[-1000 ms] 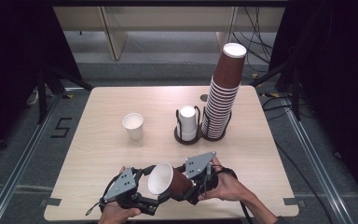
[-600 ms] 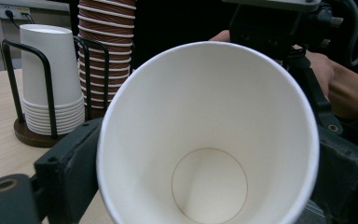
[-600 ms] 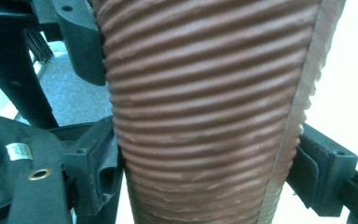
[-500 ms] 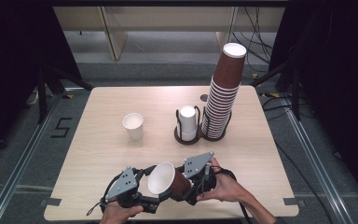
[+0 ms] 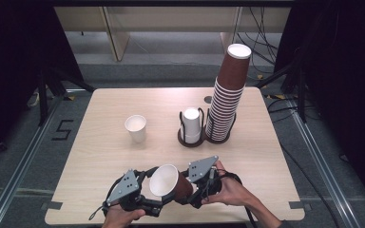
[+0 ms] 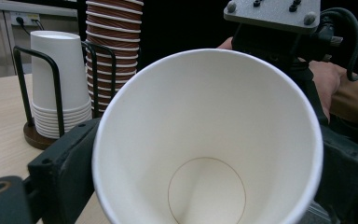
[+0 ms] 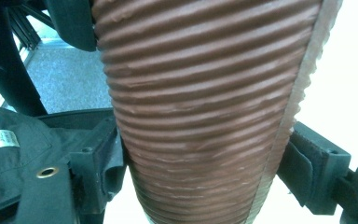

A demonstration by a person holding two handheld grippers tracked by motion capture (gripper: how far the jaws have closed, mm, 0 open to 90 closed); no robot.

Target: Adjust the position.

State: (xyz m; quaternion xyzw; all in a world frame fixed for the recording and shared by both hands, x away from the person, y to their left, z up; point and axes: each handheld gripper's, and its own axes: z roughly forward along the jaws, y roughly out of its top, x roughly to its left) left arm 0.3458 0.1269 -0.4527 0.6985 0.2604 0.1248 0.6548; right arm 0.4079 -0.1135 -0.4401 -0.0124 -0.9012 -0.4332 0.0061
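Brown ribbed cup (image 5: 171,183) is hanging sideways over the worktop's (image 5: 100,156) near edge between both grippers. Left gripper view: jaws are flanking its rim, looking clamped. Right gripper view: jaws are pinching its body. Squeezing harder is probably going to crush it.
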